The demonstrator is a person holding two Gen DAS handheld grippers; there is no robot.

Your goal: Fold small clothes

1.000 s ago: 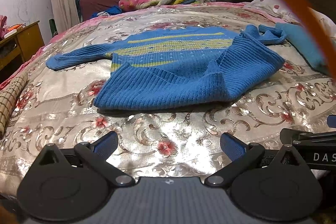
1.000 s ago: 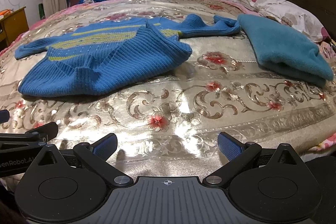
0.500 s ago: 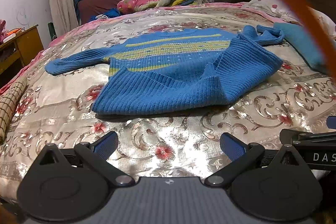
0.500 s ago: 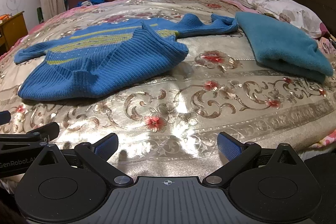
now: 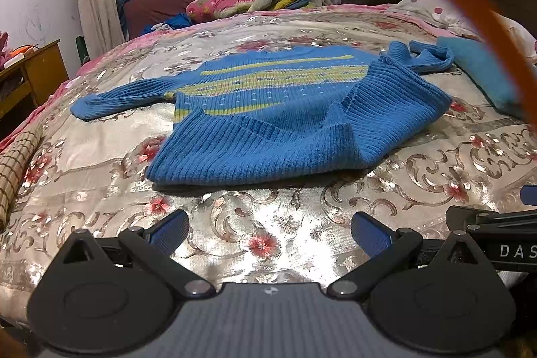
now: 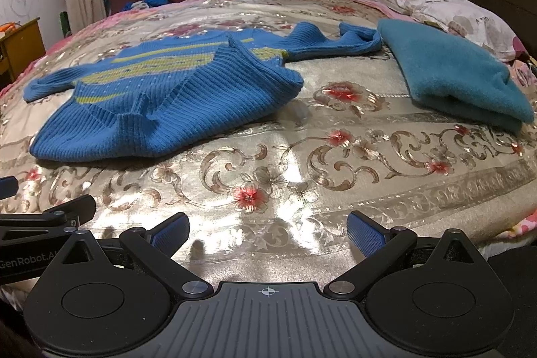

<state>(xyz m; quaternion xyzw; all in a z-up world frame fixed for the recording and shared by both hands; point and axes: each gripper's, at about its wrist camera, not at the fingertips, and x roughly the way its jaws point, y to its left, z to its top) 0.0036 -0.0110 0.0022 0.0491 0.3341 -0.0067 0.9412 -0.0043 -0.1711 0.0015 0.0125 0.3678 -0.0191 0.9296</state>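
Sweater (image 5: 275, 119) beyond 2 spread tools.

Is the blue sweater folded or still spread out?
Partly folded: the blue sweater has its hem flipped up over the body, one sleeve still stretched out flat.

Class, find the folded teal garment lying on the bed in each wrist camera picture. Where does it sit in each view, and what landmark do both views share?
Left wrist view: the folded teal garment sits at the far right edge, partly behind a blurred orange strap.
Right wrist view: it lies upper right, fully visible, below the floral pillow.
Shared landmark: the blue knit sweater, whose sleeve reaches toward the garment.
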